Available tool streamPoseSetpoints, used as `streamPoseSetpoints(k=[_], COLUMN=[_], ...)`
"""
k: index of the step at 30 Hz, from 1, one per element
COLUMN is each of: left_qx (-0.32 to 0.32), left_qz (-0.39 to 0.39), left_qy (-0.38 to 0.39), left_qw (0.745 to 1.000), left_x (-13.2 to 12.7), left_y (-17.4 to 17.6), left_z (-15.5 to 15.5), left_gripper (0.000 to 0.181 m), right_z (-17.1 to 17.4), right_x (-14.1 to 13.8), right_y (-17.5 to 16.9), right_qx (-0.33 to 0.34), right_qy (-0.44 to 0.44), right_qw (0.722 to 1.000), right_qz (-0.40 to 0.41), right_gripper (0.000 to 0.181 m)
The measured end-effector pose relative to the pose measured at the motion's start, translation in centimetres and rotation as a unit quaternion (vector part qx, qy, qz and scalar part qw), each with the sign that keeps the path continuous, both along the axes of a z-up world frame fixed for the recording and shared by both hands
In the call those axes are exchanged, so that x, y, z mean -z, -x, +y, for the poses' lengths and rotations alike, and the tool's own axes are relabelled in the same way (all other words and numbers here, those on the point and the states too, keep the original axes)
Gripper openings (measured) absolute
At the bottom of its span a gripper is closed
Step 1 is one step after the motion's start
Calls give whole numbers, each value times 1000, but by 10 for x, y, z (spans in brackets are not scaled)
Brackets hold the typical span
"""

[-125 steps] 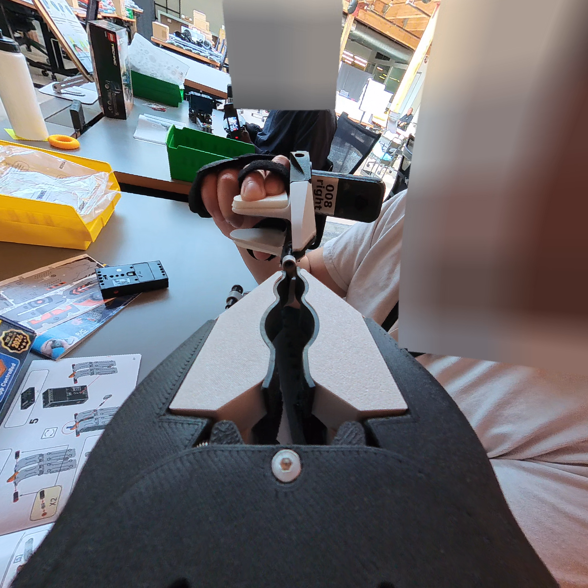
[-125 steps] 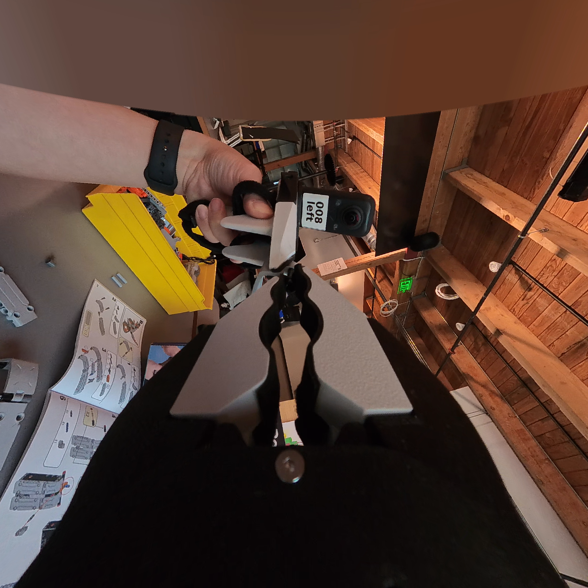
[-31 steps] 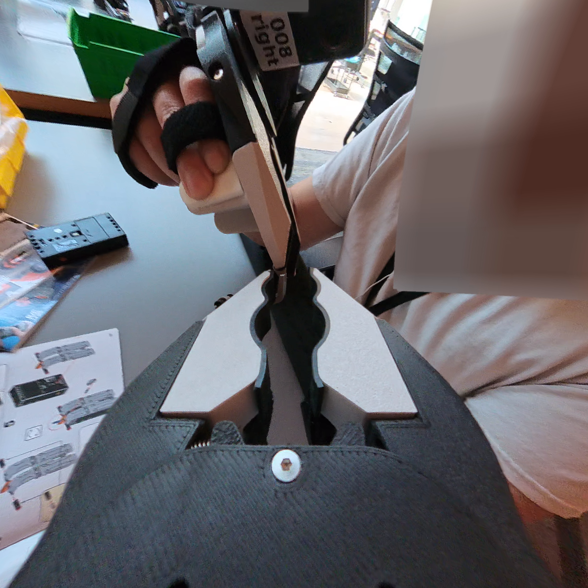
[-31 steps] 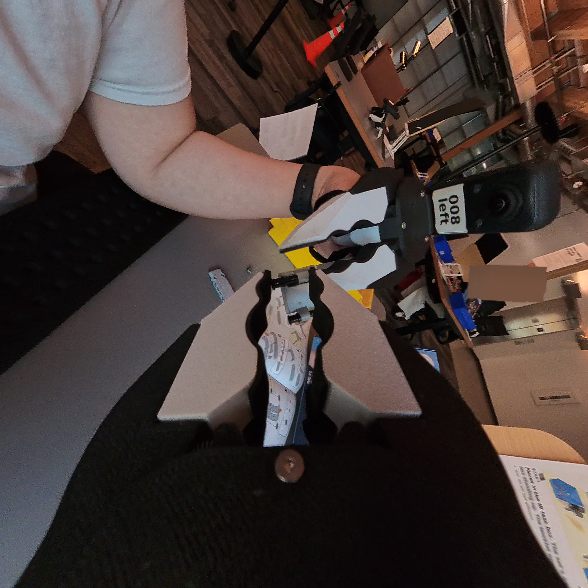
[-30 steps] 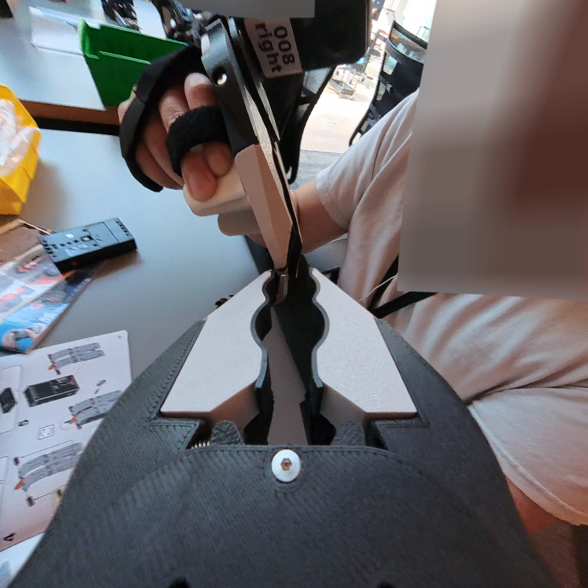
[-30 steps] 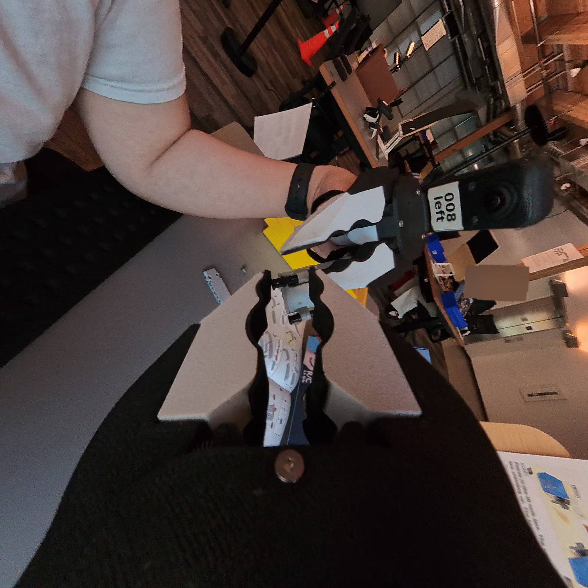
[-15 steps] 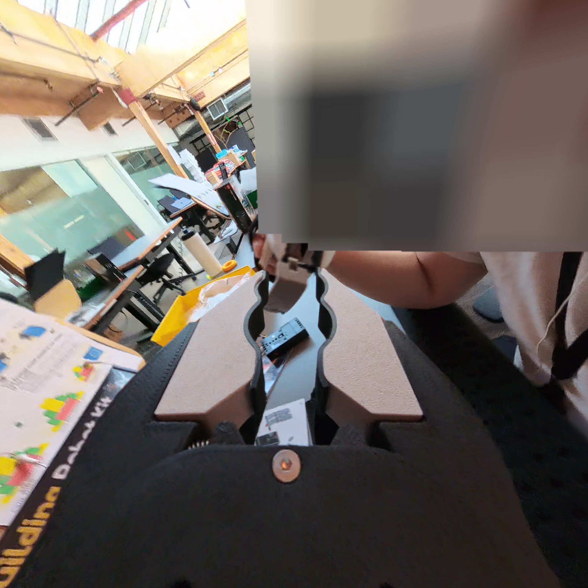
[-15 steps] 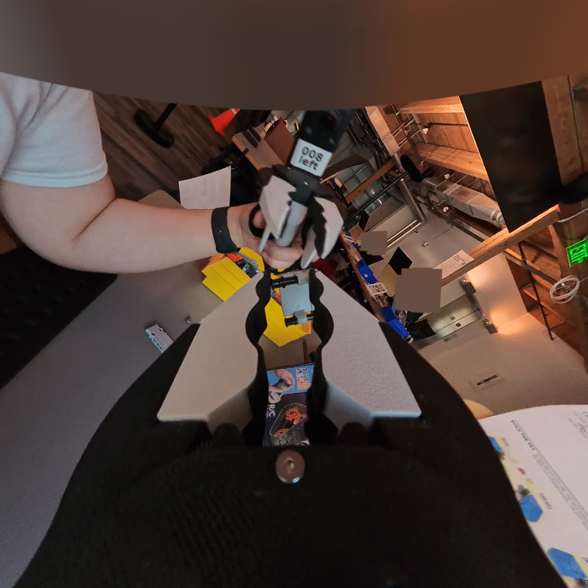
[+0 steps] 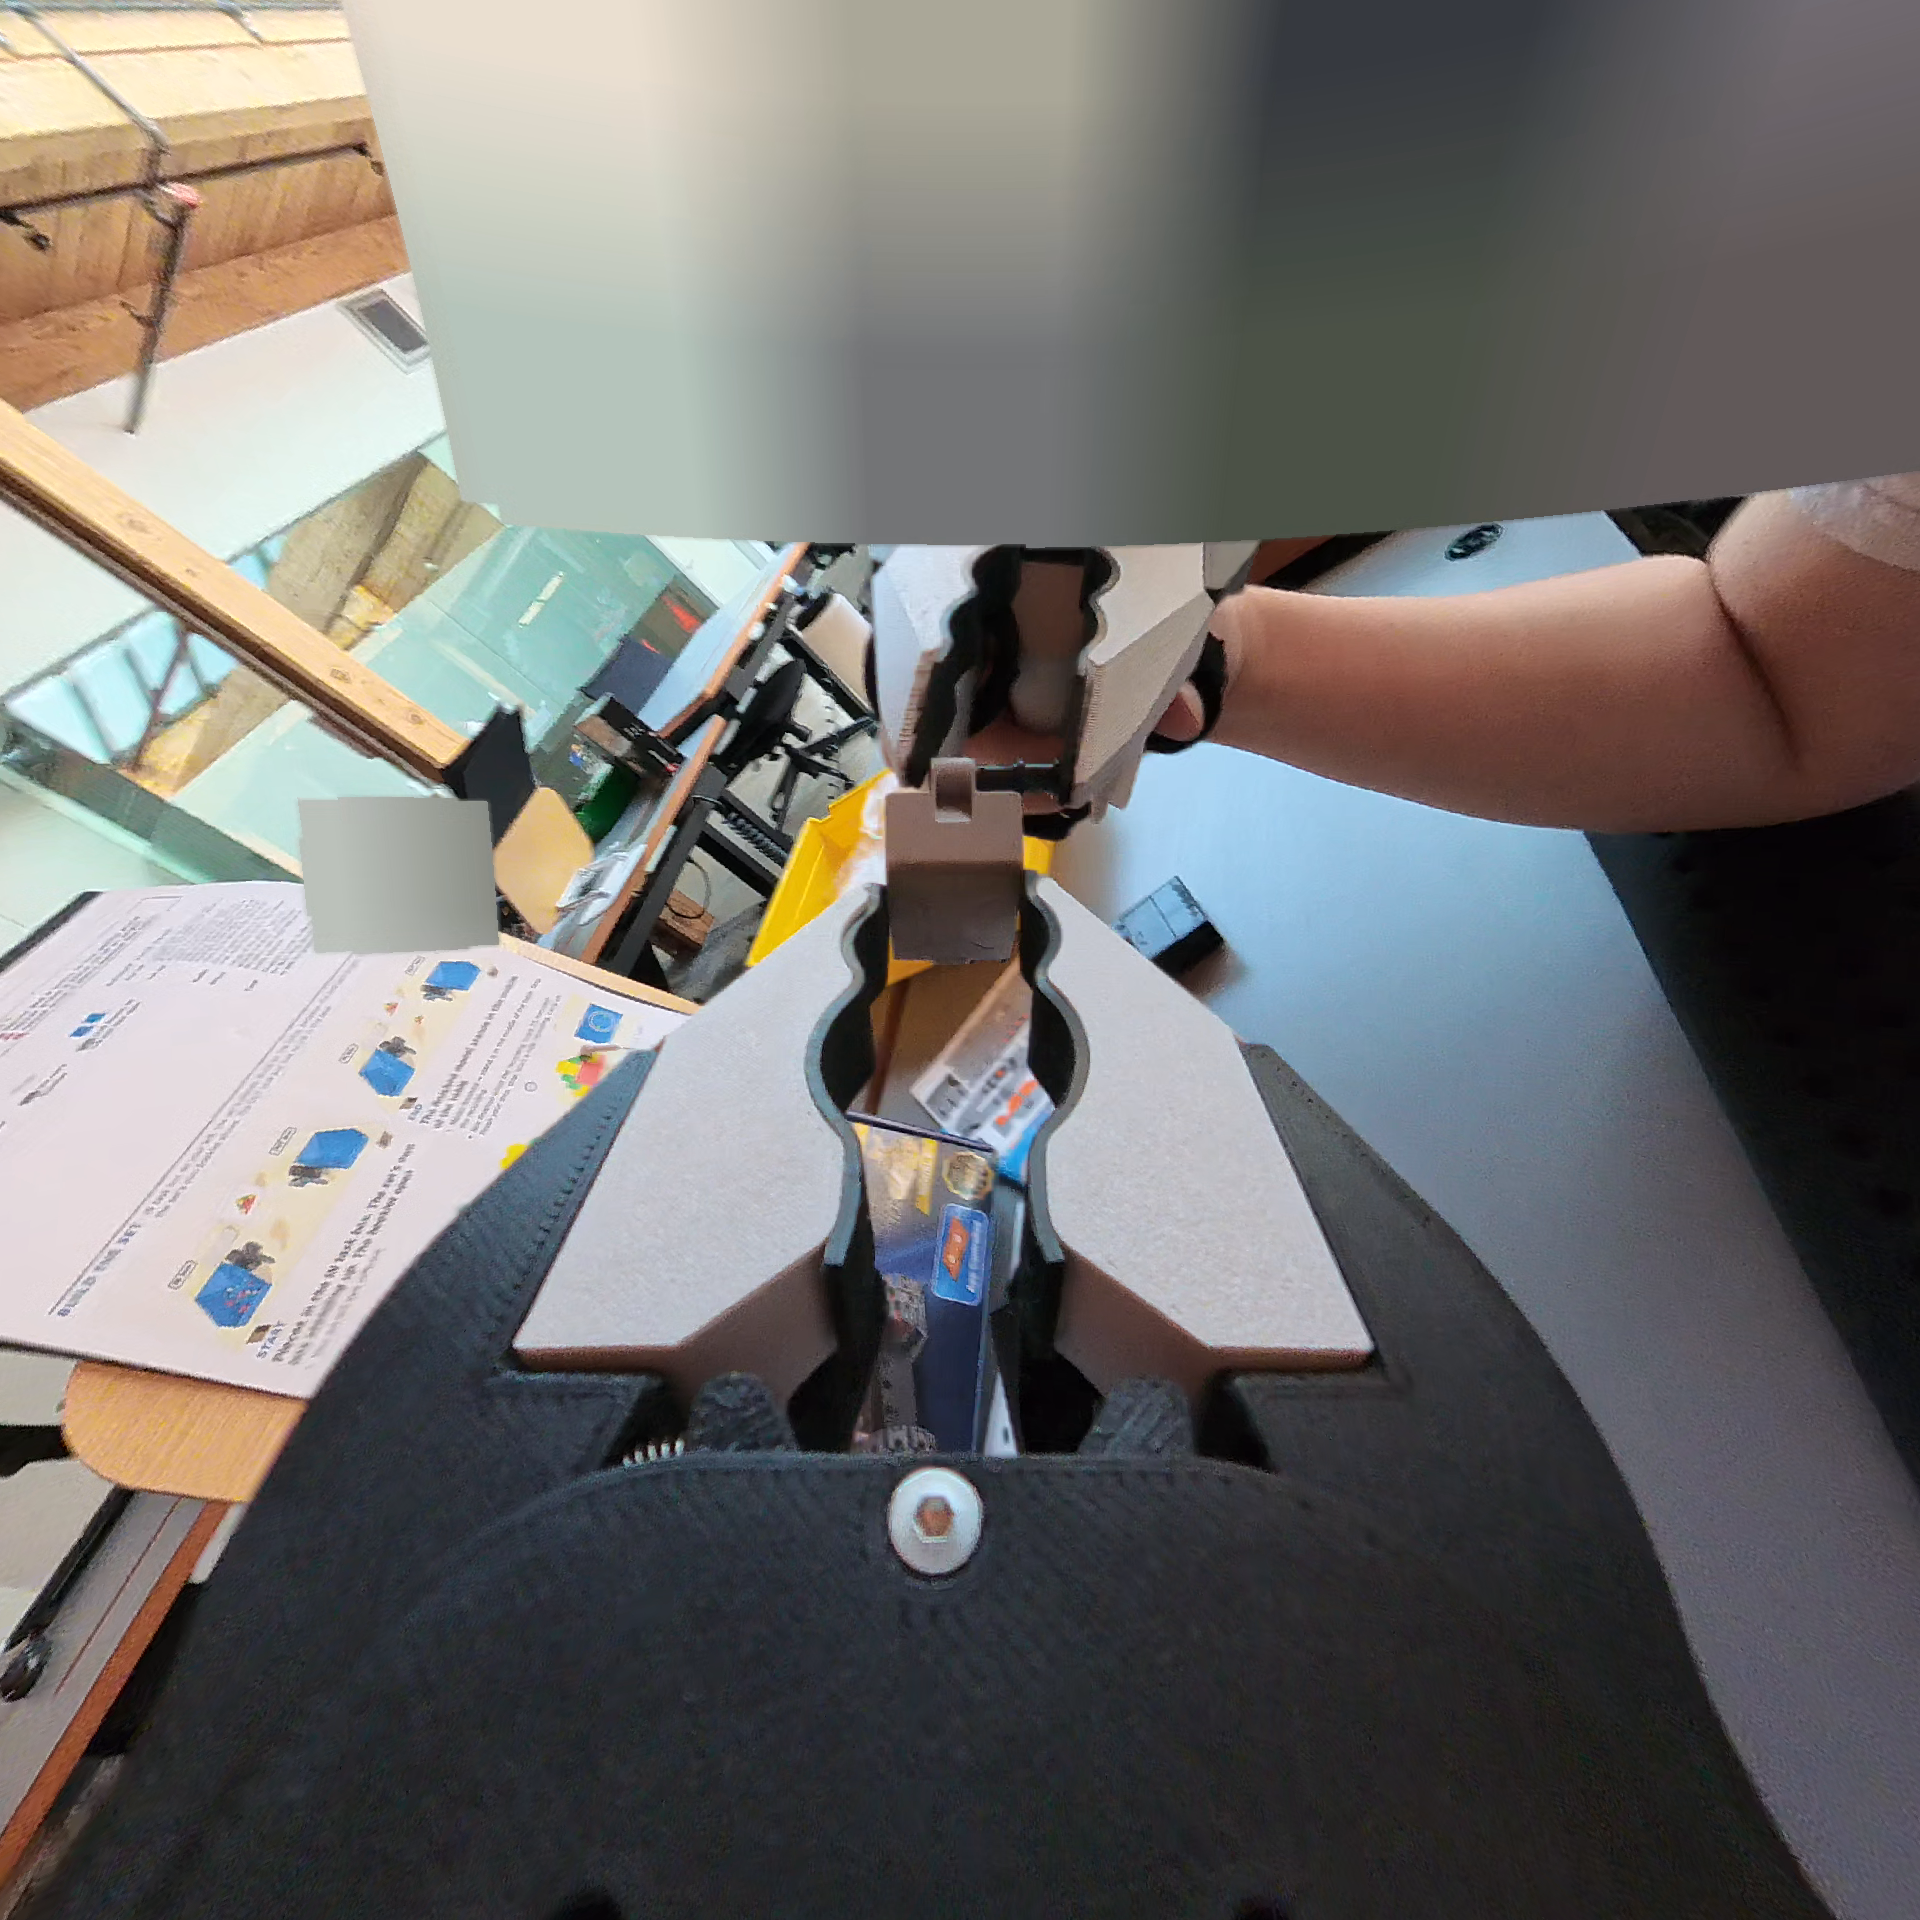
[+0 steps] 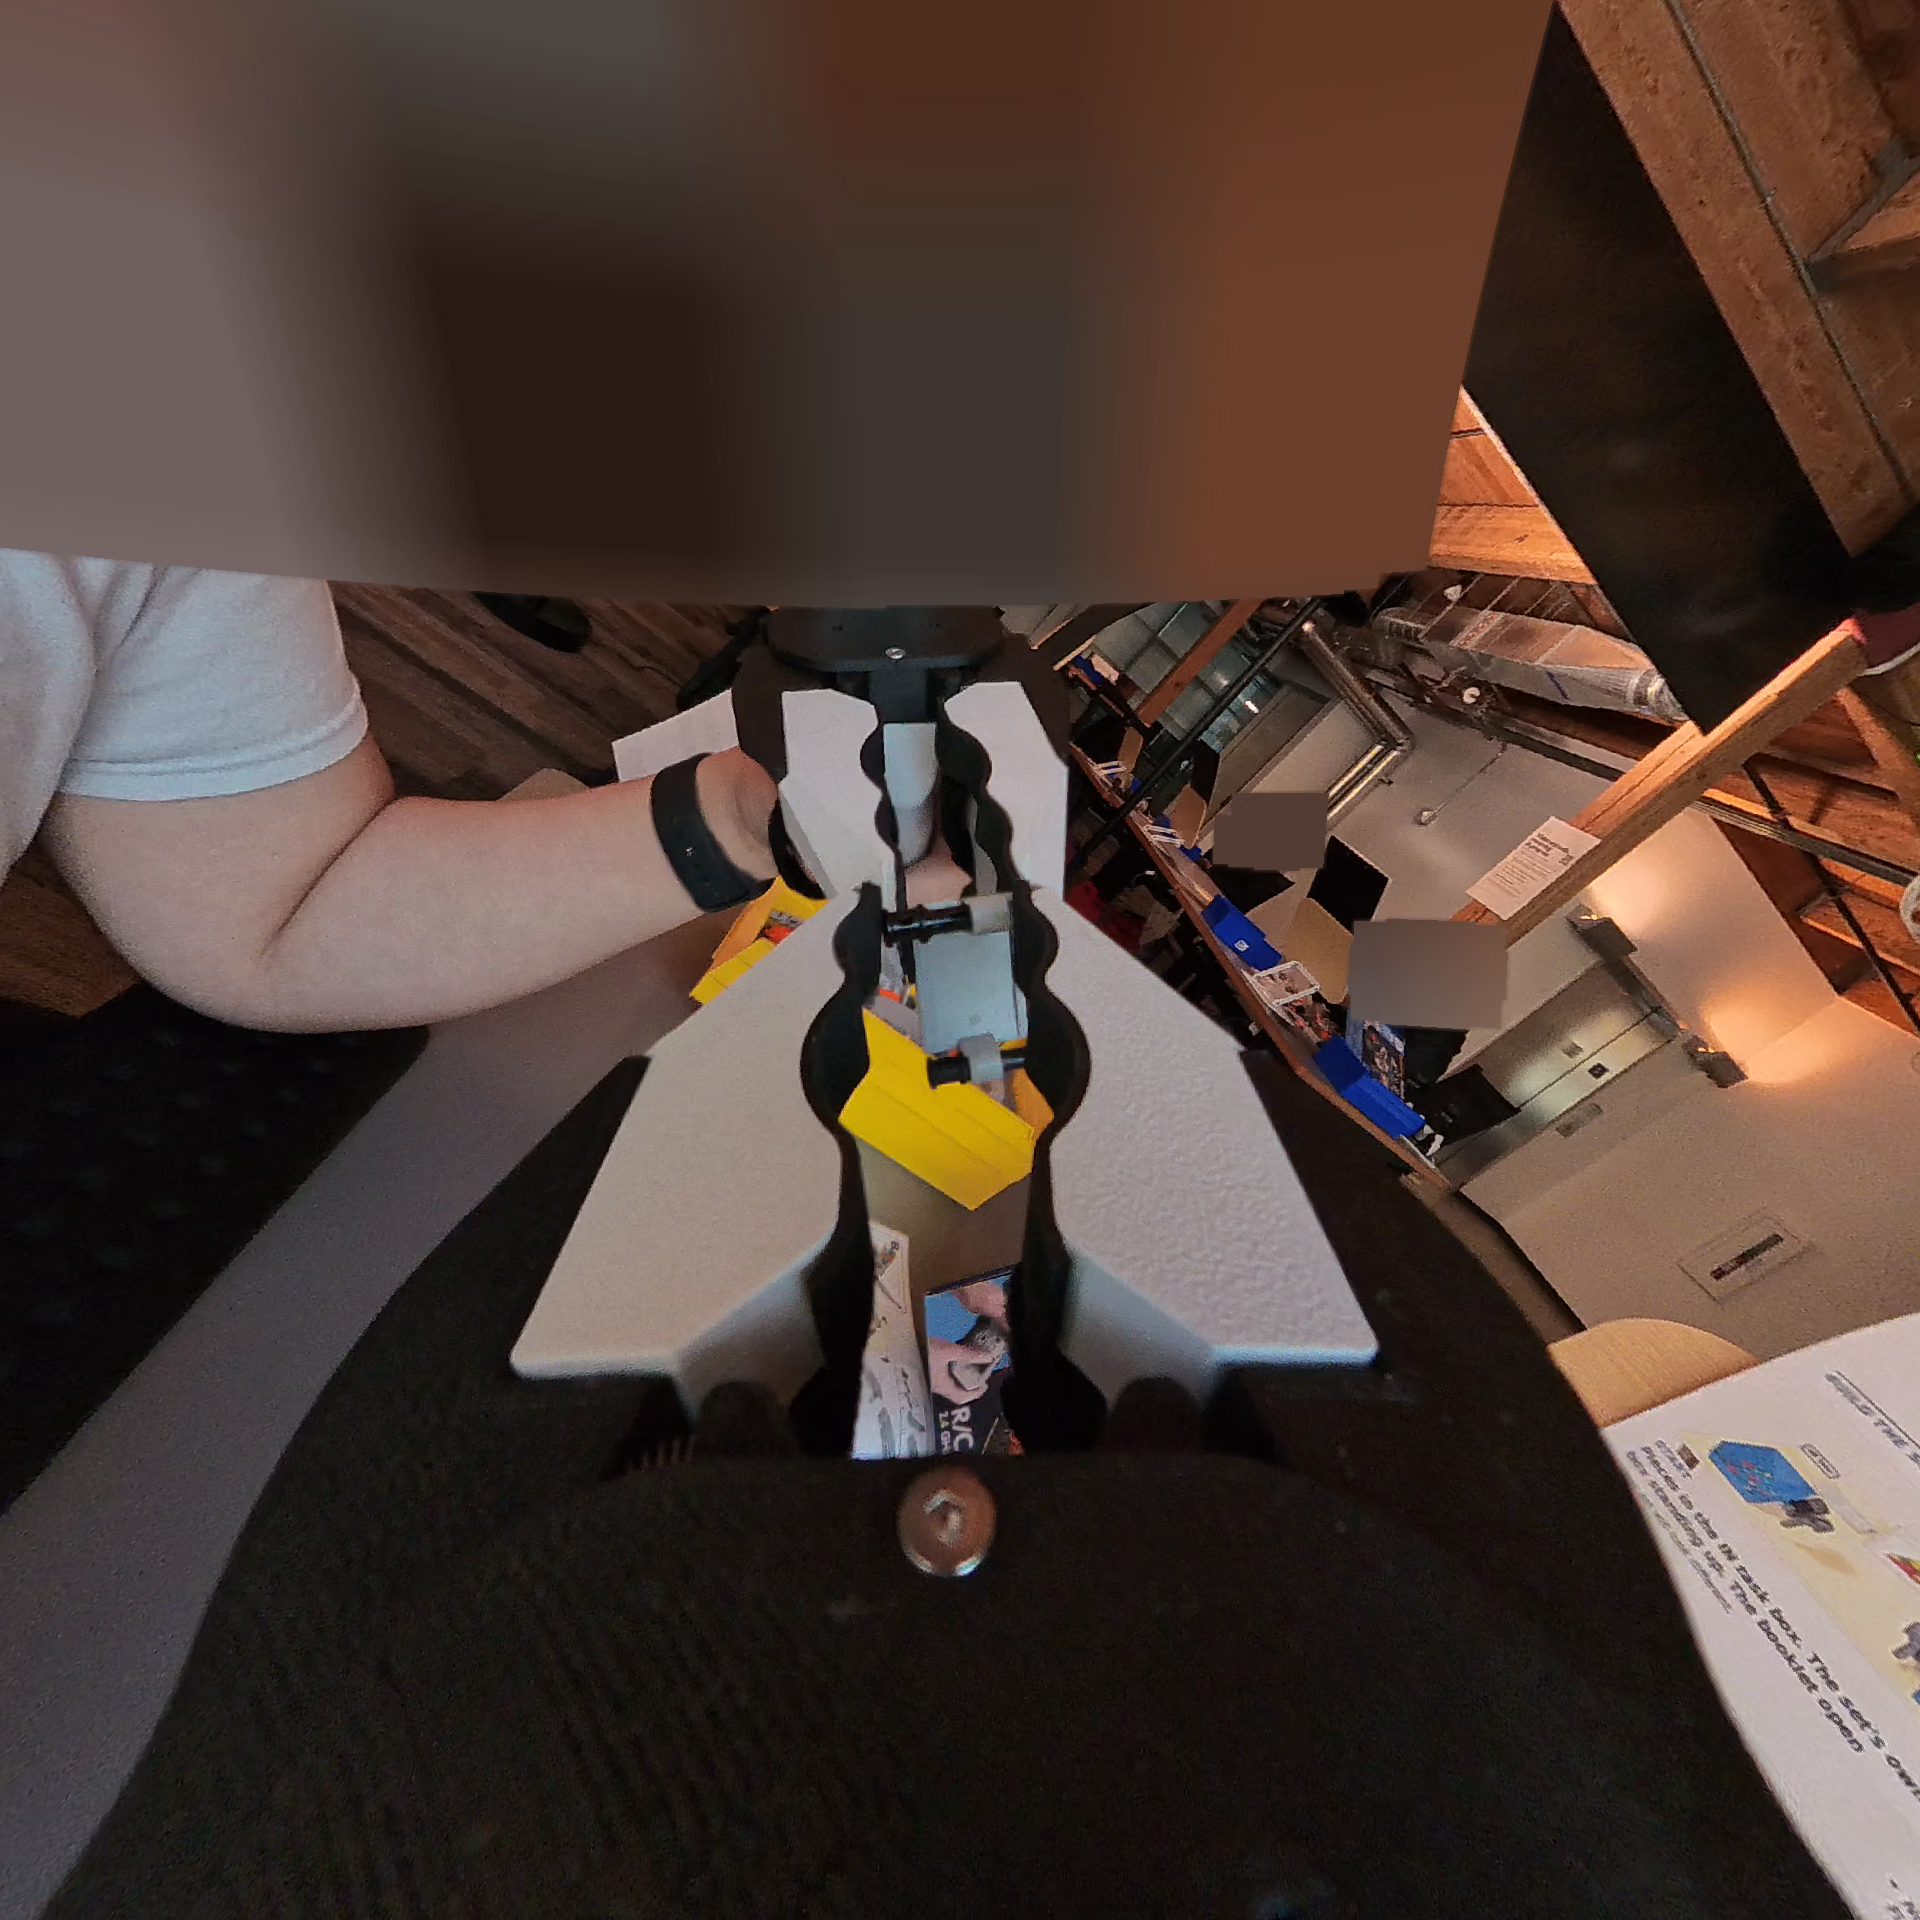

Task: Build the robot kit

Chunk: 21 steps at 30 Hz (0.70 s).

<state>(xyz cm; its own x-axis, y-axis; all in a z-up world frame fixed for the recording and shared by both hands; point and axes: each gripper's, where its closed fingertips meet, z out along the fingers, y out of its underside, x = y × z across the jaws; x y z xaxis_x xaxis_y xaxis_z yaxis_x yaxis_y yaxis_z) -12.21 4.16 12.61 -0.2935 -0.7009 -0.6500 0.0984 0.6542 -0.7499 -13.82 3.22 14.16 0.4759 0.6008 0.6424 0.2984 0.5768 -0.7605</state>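
Note:
A small grey block piece with two black pins [image 10: 966, 987] sits crosswise between the fingertips of my right gripper [image 10: 951, 935], which is shut on it by the pin ends. My left gripper [image 9: 954, 904] faces the right one tip to tip. The far end of the same grey piece [image 9: 951, 883] fills the gap between its tips and touches both fingers. In the left wrist view the right gripper [image 9: 1003, 774] is just beyond the piece, with a black pin across its tips. In the right wrist view the left gripper [image 10: 935, 883] is held by a hand wearing a black wristband.
A yellow bin [image 10: 935, 1132] lies below the grippers and also shows in the left wrist view [image 9: 821, 873]. A black block [image 9: 1169, 925] and booklets lie on the grey table [image 9: 1455, 1091]. A printed sheet on a wooden board [image 9: 260, 1091] is at the left. The person's forearm [image 9: 1558, 707] crosses at the right. Both grippers' tips are close together, under 4 cm apart.
Both grippers have swung up from the table and now face each other head-on. The left gripper has narrowed a little, and its tips now sit on the grey piece held by the right.

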Motion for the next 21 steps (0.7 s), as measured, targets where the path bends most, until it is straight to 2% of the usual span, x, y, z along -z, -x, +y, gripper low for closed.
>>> streamPoseSetpoints(k=[4,9,21], left_qx=[26,31,30], left_qz=[29,55,74], left_qy=[-10,-25,-36], left_qw=[999,998,996], left_x=[9,18,25], left_y=[7,8,9], left_z=[-7,-11,-12], left_gripper=[23,23,23], right_z=[1,-1,0], right_x=[9,20,25], right_y=[6,13,13], right_qx=[5,-4,-11], right_qy=[4,9,16], right_qw=[1000,998,997], right_qz=[-29,-63,-79], right_gripper=[37,32,31])
